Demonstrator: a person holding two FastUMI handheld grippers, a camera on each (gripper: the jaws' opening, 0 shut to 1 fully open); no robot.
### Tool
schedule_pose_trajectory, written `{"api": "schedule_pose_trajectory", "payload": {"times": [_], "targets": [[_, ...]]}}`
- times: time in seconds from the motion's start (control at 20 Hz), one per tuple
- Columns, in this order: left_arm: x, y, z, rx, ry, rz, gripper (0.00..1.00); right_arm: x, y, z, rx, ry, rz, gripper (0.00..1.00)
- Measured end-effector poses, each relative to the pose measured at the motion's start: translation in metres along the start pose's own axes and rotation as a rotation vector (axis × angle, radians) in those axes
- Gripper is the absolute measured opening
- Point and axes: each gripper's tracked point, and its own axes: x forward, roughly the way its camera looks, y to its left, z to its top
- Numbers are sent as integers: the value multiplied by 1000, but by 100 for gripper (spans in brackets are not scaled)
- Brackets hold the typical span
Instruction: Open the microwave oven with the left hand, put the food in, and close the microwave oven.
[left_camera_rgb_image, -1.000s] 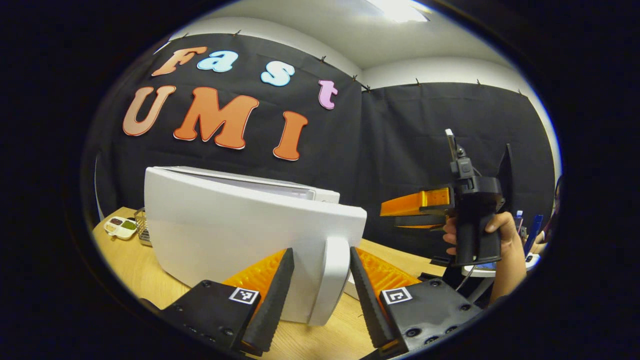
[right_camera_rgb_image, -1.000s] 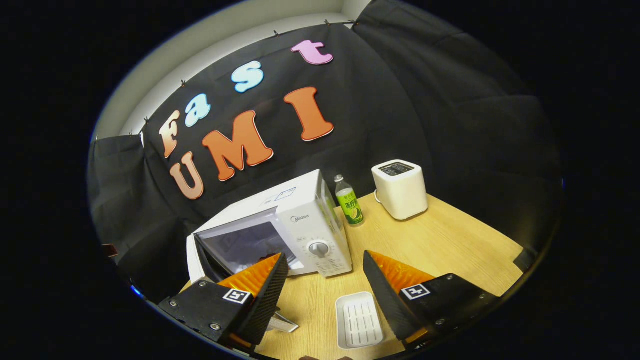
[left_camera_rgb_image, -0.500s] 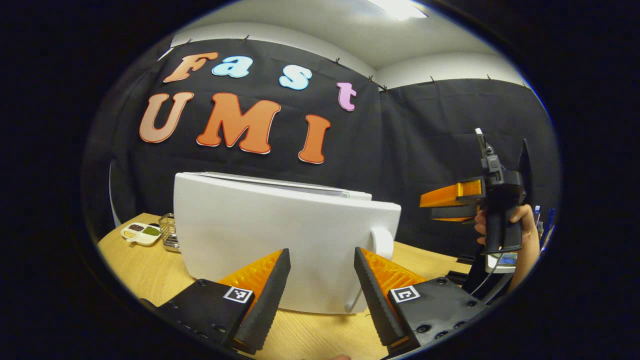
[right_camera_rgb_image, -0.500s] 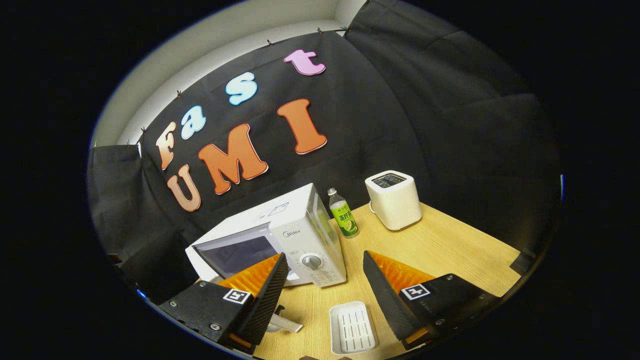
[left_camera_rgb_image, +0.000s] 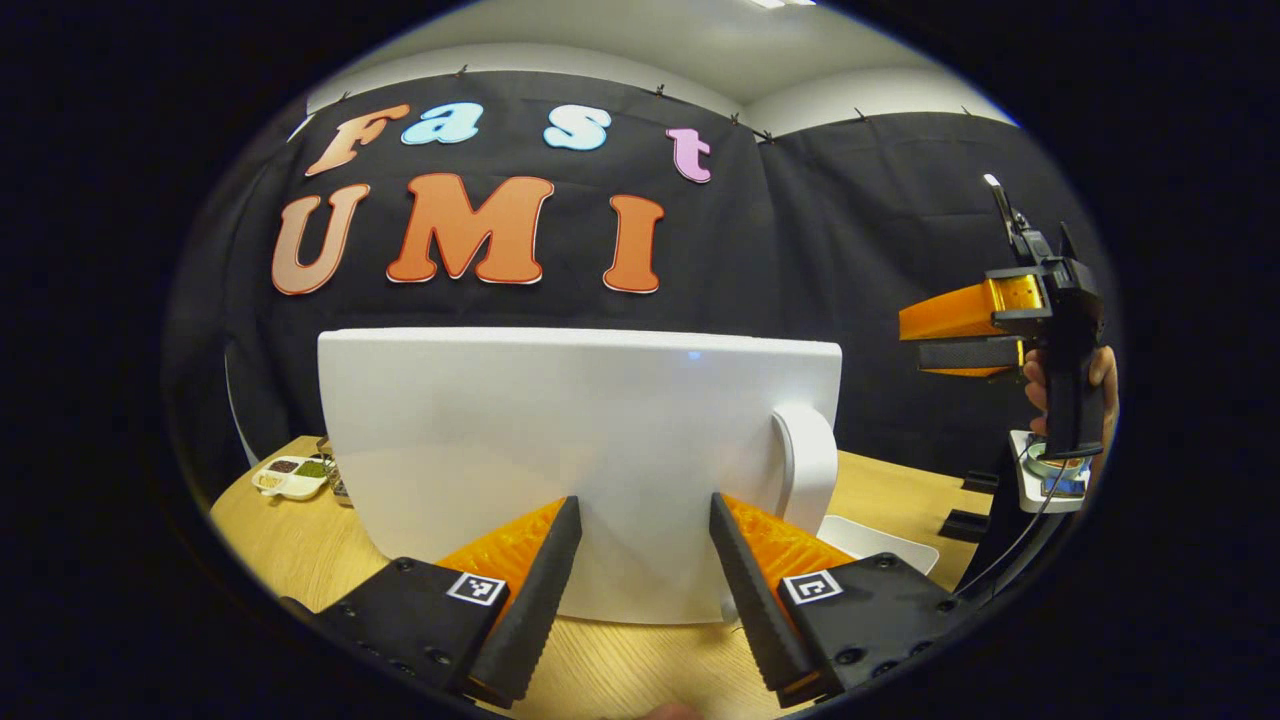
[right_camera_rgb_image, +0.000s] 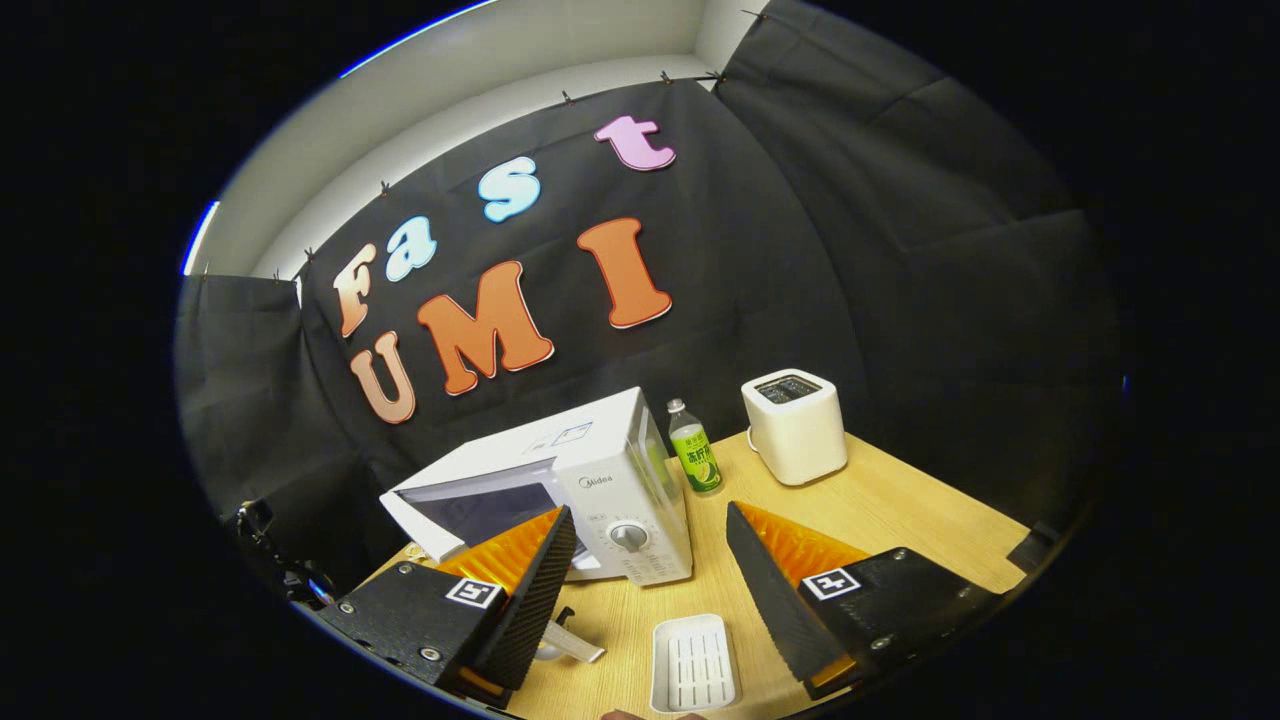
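Door (left_camera_rgb_image: 560, 440) stands right in front of the left gripper (left_camera_rgb_image: 640, 590), whose fingers are apart with nothing between them; the handle (left_camera_rgb_image: 808, 470) is just to its right; the right gripper (right_camera_rgb_image: 645, 590) hangs high above the table (right_camera_rgb_image: 900, 500), fingers apart and empty; below it sit the microwave (right_camera_rgb_image: 600, 480) and a white tray (right_camera_rgb_image: 692, 665); the door looks almost shut; a hard push could slide the microwave back.

toaster (right_camera_rgb_image: 796, 427) back right on table (right_camera_rgb_image: 900, 510) | green bottle (right_camera_rgb_image: 695, 460) beside it | white tray (right_camera_rgb_image: 692, 665) near front | condiment dish (left_camera_rgb_image: 289, 478) far left
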Motion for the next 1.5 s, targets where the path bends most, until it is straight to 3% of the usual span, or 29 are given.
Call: {"api": "schedule_pose_trajectory", "payload": {"times": [0.3, 0.6, 0.65, 0.75, 0.95, 1.0, 1.05, 1.15, 1.25, 1.4, 1.45, 1.5], "targets": [[45, 3, -12, 51, 36, 94, 85, -2, -23, 13, -25, -34, -25, 94], [93, 16, -25, 1, 77, 191, 88, -4, -47, 16, -74, -48, -52, 94], [95, 18, -28, -20, 95, 212, 85, -4, -49, 15, -78, -51, -51, 94], [96, 14, -19, -25, 59, 232, 89, -4, -56, 12, -91, -50, -57, 94], [97, 15, -22, 30, 68, 311, 84, -1, -64, 3, -67, -29, -62, 94], [100, 18, -21, 59, 58, 331, 80, -1, -66, 1, -56, -25, -60, 94], [99, 14, -19, 60, 49, 318, 39, 0, -69, -2, -47, -20, -62, 94], [107, -6, -23, 14, 56, 244, 17, 0, -74, -7, -46, -13, -69, 94], [112, -21, -18, 36, 48, 205, 16, -1, -78, -7, -57, -14, -80, 94], [121, -16, -19, 70, 46, 245, 20, -4, -76, -6, -59, -18, -75, 94], [120, -19, -17, 47, 40, 243, 12, -4, -75, -6, -58, -22, -71, 94], [122, -22, -16, 29, 29, 231, 11, -4, -76, -6, -60, -23, -70, 94]]}}
